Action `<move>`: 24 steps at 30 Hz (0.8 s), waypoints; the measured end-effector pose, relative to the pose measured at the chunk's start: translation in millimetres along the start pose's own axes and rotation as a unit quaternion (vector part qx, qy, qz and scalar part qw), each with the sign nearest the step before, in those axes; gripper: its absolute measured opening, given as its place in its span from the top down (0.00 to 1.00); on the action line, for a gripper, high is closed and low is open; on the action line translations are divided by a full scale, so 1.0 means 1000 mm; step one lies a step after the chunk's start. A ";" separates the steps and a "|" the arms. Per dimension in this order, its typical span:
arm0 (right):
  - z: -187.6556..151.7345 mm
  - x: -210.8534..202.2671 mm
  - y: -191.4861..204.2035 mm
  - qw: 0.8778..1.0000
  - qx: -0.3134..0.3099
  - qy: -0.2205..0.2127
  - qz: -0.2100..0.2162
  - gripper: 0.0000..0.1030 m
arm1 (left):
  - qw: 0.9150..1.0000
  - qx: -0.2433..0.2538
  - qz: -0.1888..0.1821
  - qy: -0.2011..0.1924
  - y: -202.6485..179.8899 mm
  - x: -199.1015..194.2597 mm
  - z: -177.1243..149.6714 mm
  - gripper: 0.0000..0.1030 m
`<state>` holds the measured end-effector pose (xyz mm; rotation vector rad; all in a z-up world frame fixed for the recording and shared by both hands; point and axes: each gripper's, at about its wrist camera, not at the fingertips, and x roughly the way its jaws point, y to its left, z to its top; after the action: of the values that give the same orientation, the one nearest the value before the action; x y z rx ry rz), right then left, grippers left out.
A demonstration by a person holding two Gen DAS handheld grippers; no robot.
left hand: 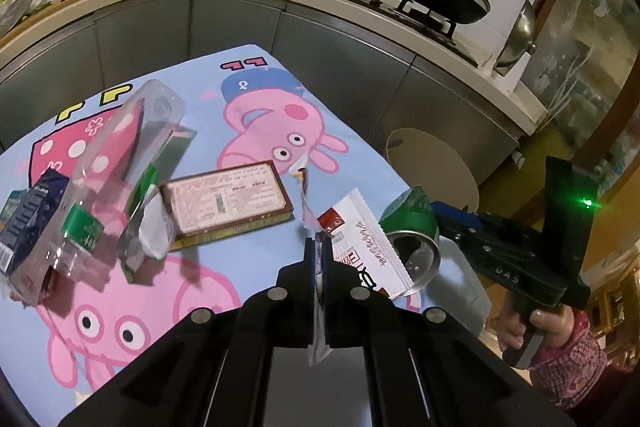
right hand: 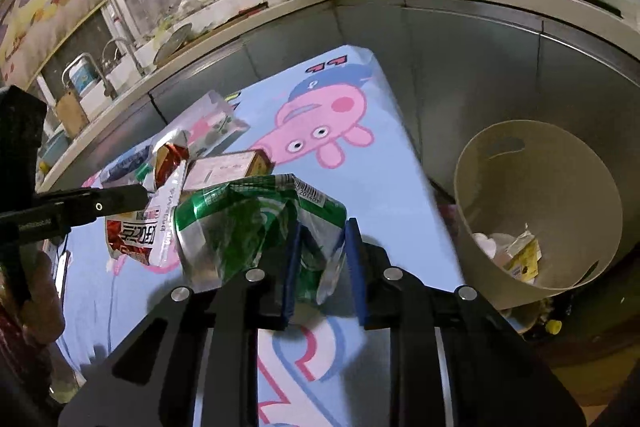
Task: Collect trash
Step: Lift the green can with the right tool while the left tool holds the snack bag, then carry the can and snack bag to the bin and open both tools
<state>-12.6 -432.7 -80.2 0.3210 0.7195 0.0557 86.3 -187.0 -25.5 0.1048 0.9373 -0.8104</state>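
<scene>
My left gripper [left hand: 318,247] is shut on the thin silver edge of a red-and-white snack packet [left hand: 368,247], which hangs to its right just over the cartoon-pig cloth [left hand: 360,155]. In the right wrist view the left gripper [right hand: 142,193] comes in from the left, with the packet [right hand: 140,227] below its tip. My right gripper [right hand: 322,235] is shut on a crushed green can [right hand: 240,219], its blue pads pressing into the crumpled metal. From the left wrist view the can [left hand: 412,219] hides the fingertips of the right gripper [left hand: 448,223], which a hand in a patterned sleeve holds.
A beige bin [right hand: 560,187] with some scraps inside stands on the floor right of the table. On the cloth lie a flat pink-and-brown box [left hand: 228,199], a clear plastic bottle [left hand: 120,163] and a dark blue carton [left hand: 28,215]. Grey cabinets and a stove with pans lie beyond.
</scene>
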 end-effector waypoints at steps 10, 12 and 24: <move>0.003 0.013 -0.018 1.000 0.007 0.017 0.006 1.00 | 1.000 0.022 0.005 0.012 -0.022 0.025 0.016 0.97; 0.004 0.015 -0.020 0.999 0.014 0.021 0.021 0.99 | 1.000 0.018 0.008 0.019 -0.020 0.030 0.014 0.97; -0.049 0.004 -0.042 0.971 0.208 0.033 0.111 0.61 | 1.000 0.002 0.005 0.031 0.001 0.039 0.015 0.97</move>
<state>-43.9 -459.1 -130.1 0.8045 0.7567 0.1297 109.7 -214.4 -46.0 0.1373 0.9927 -0.8040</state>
